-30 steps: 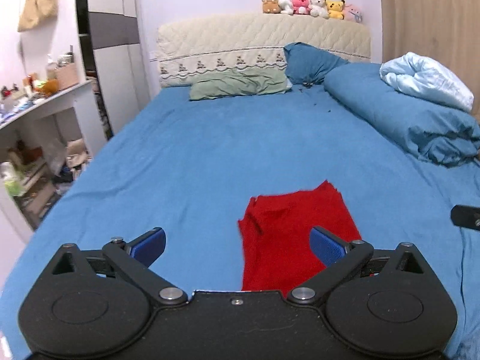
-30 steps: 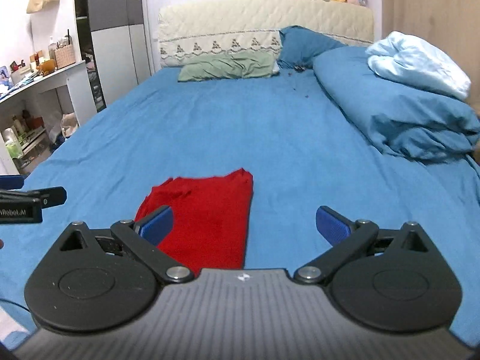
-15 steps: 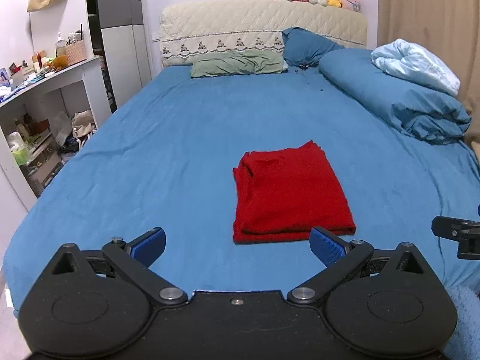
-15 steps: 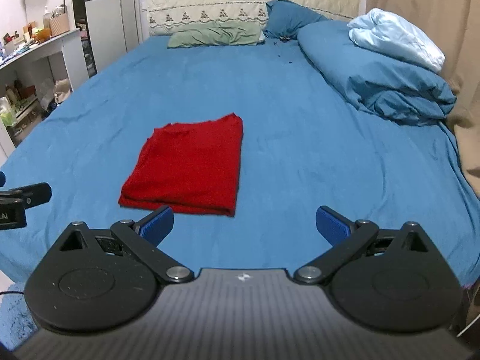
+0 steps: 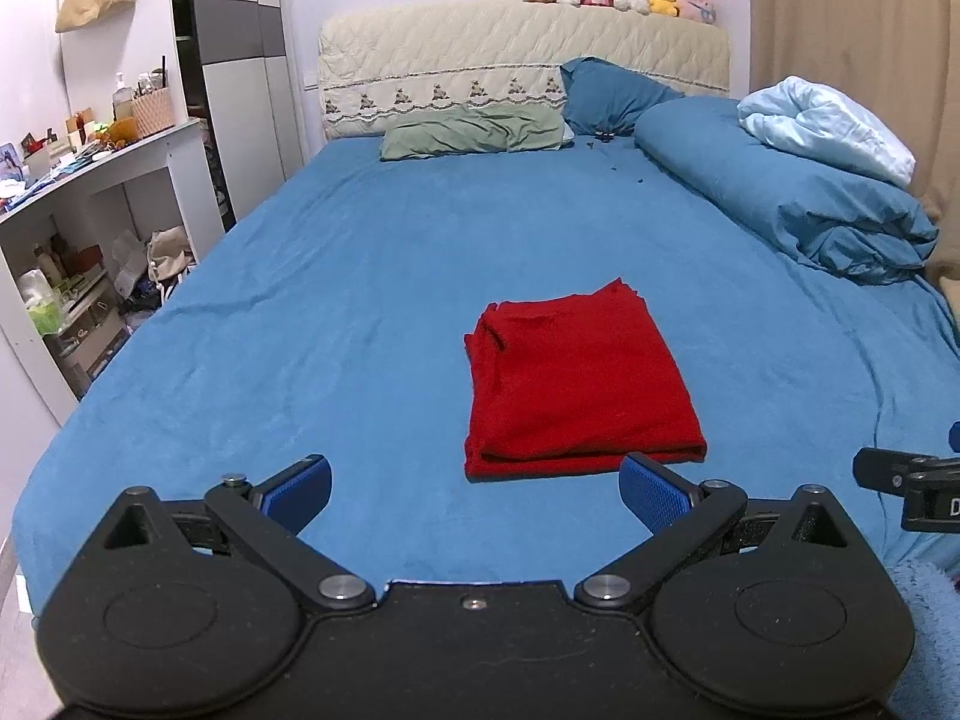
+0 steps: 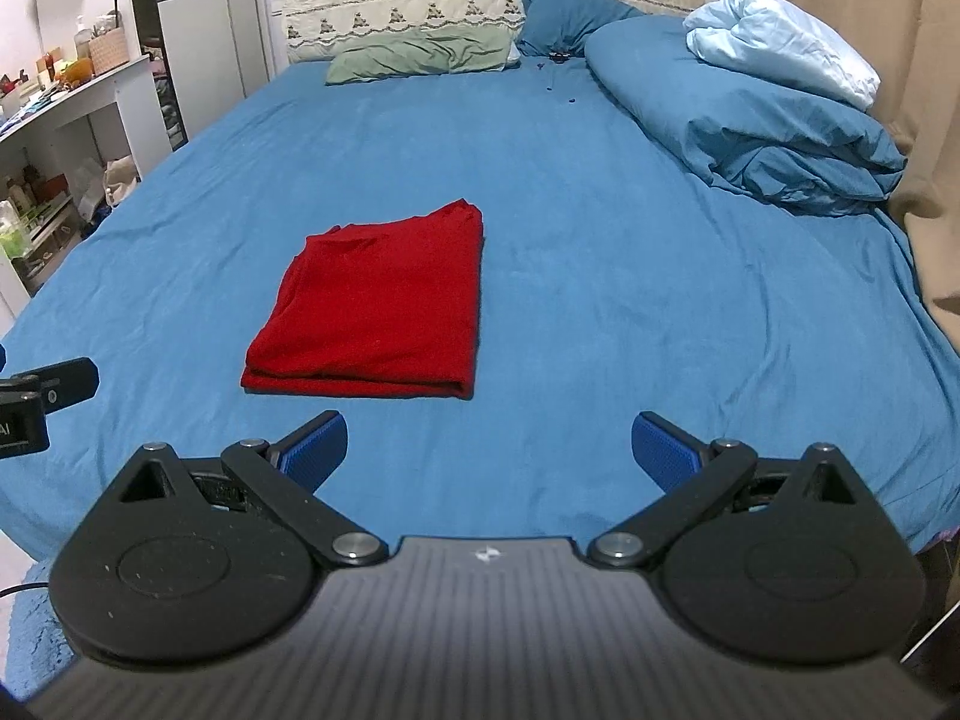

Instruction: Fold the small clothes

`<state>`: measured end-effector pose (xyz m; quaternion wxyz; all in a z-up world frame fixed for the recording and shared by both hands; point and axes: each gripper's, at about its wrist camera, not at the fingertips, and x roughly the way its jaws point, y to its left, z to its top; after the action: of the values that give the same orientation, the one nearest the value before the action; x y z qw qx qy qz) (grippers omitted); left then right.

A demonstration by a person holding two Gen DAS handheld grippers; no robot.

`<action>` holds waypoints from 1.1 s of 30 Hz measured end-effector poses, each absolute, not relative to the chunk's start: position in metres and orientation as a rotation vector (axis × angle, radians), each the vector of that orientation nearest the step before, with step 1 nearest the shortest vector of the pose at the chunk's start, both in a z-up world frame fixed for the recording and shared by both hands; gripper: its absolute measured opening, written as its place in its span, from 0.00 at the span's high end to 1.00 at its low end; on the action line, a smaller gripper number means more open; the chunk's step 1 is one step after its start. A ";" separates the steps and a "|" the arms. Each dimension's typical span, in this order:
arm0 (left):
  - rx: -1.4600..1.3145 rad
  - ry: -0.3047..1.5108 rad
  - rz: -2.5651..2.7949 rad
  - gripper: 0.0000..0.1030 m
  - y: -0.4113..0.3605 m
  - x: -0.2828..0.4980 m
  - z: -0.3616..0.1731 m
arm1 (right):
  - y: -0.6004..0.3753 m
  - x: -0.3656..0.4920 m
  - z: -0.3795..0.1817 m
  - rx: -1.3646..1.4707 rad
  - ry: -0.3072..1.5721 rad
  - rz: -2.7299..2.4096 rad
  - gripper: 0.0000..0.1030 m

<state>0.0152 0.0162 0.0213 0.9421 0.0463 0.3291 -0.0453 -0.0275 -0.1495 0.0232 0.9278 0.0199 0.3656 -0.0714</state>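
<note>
A red garment point(image 5: 576, 378) lies folded into a flat rectangle on the blue bed sheet point(image 5: 336, 312); it also shows in the right wrist view point(image 6: 378, 306). My left gripper point(image 5: 477, 489) is open and empty, held back near the foot of the bed, just short of the garment's near edge. My right gripper point(image 6: 489, 447) is open and empty, back from the garment and to its right. Each gripper shows at the edge of the other's view.
A rolled blue duvet point(image 5: 798, 198) with a pale blue blanket point(image 5: 828, 126) lies along the right side. Green and blue pillows point(image 5: 474, 132) sit at the headboard. White shelves point(image 5: 90, 228) with clutter stand left of the bed. A curtain point(image 6: 924, 120) hangs on the right.
Both grippers have pulled back and up from the red garment, which now lies whole in view. Both stayed open and empty.
</note>
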 end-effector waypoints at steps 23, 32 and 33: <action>0.116 0.663 -0.090 0.00 0.013 0.011 0.024 | -0.149 -0.033 0.026 0.041 0.742 -0.139 0.00; 0.100 0.666 -0.092 0.00 0.015 0.012 0.023 | -0.146 -0.034 0.026 0.036 0.743 -0.140 0.00; 0.099 0.667 -0.089 0.00 0.015 0.012 0.023 | -0.145 -0.035 0.026 0.036 0.743 -0.140 0.00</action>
<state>0.0116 0.0154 0.0229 0.9428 0.0483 0.3269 -0.0439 -0.0346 -0.1454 0.0258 0.9293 0.0175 0.3626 -0.0682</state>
